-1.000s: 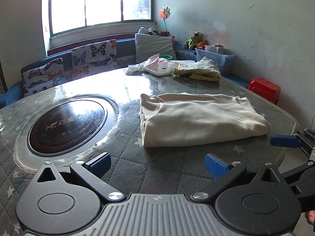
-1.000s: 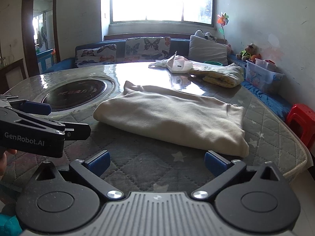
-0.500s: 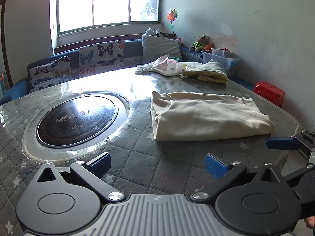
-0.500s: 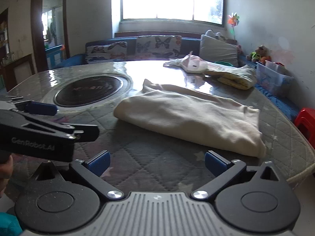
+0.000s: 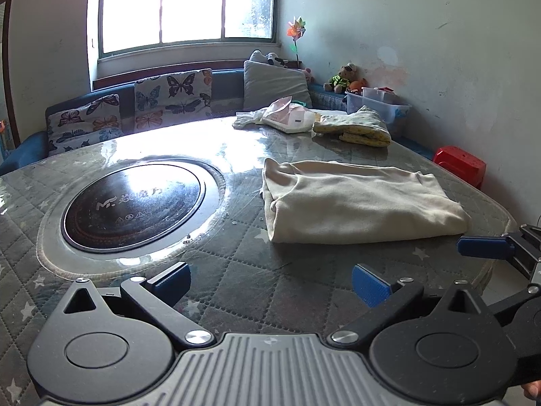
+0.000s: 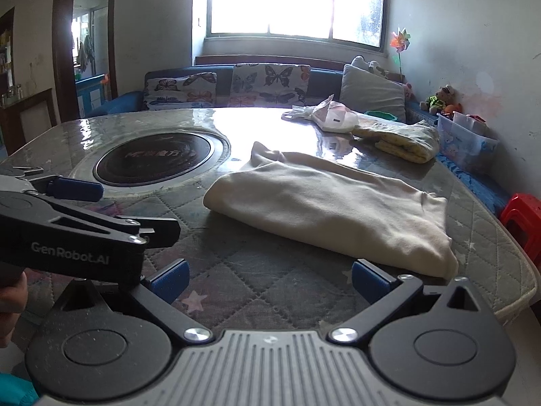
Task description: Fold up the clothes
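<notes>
A cream garment (image 5: 358, 199) lies folded into a long rectangle on the quilted table (image 5: 236, 270); it also shows in the right wrist view (image 6: 331, 203). My left gripper (image 5: 270, 282) is open and empty, held back near the table's front edge, short of the garment. My right gripper (image 6: 268, 277) is open and empty, also short of the garment's near edge. A folded yellow patterned cloth (image 5: 355, 128) and a pink-and-white garment (image 5: 287, 118) lie at the far side of the table.
A round black induction hob (image 5: 135, 206) is set into the table at the left. A red stool (image 5: 460, 165) and a clear storage bin (image 5: 378, 108) stand at the right. A sofa with butterfly cushions (image 5: 172, 96) runs along the far wall.
Both grippers have drawn back and risen from the folded cream garment, which looks farther away now. Both stay open and empty; the garment has not moved.
</notes>
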A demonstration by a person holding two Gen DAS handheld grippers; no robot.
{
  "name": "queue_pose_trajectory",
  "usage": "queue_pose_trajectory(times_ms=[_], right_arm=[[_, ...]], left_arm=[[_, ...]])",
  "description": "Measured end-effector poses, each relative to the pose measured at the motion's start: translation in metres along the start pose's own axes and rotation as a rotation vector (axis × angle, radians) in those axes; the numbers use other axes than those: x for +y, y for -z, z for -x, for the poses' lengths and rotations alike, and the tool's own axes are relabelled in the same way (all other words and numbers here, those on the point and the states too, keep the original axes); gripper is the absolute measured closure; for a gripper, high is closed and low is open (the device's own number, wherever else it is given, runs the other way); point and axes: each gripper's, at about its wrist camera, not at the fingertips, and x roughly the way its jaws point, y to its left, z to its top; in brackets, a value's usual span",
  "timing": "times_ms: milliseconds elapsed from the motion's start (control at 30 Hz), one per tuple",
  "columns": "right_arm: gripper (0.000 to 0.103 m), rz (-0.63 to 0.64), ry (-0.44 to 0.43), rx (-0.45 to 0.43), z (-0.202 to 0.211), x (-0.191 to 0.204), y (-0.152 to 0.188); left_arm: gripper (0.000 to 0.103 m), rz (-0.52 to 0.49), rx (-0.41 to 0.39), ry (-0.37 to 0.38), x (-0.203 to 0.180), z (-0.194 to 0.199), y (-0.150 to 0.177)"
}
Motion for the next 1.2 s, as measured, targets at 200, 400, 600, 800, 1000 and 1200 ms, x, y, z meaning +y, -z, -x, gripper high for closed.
queue_pose_trajectory(times_ms=[200,400,600,800,1000,1200], right_arm=[[0.000,0.001,0.023,0.010,-0.004,0.007,-0.001],[0.000,0.012,0.027,0.020,-0.009,0.014,-0.006],[0.000,0.038,0.016,0.012,-0.012,0.022,-0.016],[0.000,0.084,-0.032,0.005,-0.020,0.033,-0.032],[0.000,0.127,-0.114,-0.006,-0.038,0.047,-0.059],[0.000,0.202,-0.204,-0.018,-0.076,0.076,-0.093]], left_arm=[[0.000,0.009,0.001,0.011,0.007,-0.002,0.001],[0.000,0.015,-0.003,0.013,0.016,-0.003,-0.002],[0.000,0.034,-0.007,-0.025,0.028,-0.002,-0.007],[0.000,0.052,-0.027,-0.080,0.044,0.000,-0.017],[0.000,0.085,-0.051,-0.176,0.073,-0.003,-0.036],[0.000,0.147,-0.048,-0.303,0.123,-0.018,-0.052]])
